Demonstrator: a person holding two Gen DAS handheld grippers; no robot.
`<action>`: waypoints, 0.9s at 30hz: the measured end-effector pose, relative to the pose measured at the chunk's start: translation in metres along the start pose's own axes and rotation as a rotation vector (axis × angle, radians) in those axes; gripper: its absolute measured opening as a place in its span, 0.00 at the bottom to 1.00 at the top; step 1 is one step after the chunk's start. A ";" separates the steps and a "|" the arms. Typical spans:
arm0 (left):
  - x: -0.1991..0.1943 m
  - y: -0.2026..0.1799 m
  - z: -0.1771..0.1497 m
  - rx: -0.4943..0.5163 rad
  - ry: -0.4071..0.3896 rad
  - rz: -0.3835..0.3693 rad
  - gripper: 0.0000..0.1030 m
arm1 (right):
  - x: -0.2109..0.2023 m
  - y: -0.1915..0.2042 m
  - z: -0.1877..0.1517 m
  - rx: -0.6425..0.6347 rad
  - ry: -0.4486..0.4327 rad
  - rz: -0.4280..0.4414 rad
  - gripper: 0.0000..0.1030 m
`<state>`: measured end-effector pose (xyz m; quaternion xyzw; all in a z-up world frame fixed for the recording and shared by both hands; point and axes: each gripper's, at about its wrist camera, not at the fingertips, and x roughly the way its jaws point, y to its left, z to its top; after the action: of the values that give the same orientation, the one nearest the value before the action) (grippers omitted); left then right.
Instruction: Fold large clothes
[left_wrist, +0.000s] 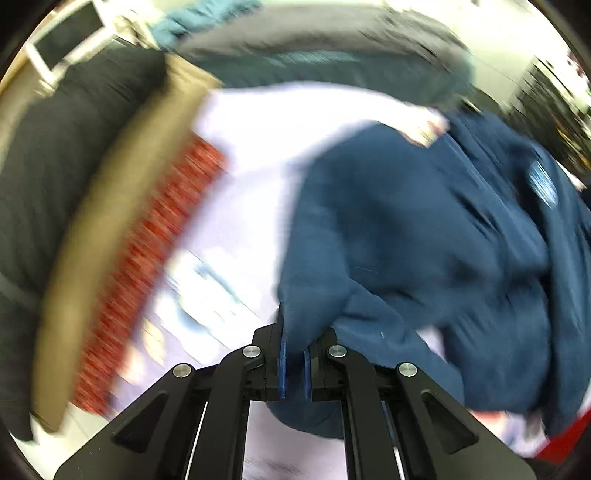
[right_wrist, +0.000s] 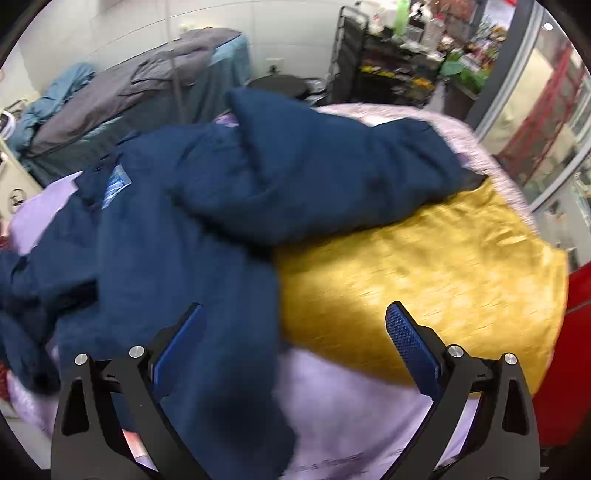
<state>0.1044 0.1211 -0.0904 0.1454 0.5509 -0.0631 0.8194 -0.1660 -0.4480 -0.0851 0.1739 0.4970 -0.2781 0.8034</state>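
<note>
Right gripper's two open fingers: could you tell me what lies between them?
In the right wrist view, the right gripper stands open over navy jacket fabric and lilac sheet, unpinched.

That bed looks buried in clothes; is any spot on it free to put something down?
Yes: the yellow cloth lies bare beside the navy jacket, and a strip of lilac sheet shows just below it, between the right gripper's open fingers. The left half is crowded: the jacket sprawls there, pinched by the left gripper.

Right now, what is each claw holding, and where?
Left claw: shut on a bunched fold of the navy jacket; which part is unclear. Right claw: open, holding nothing.
</note>
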 end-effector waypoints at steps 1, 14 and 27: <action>0.000 0.009 0.012 0.008 -0.023 0.035 0.06 | 0.003 0.005 -0.002 0.011 0.018 0.050 0.93; 0.031 0.003 0.033 -0.005 -0.044 0.025 0.91 | 0.031 0.026 -0.035 0.089 0.154 0.193 0.93; 0.010 -0.111 -0.067 0.234 0.031 -0.379 0.93 | 0.048 0.017 -0.055 0.089 0.253 0.163 0.93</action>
<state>0.0199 0.0369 -0.1417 0.1344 0.5696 -0.2773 0.7620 -0.1768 -0.4178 -0.1527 0.2826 0.5656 -0.2094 0.7459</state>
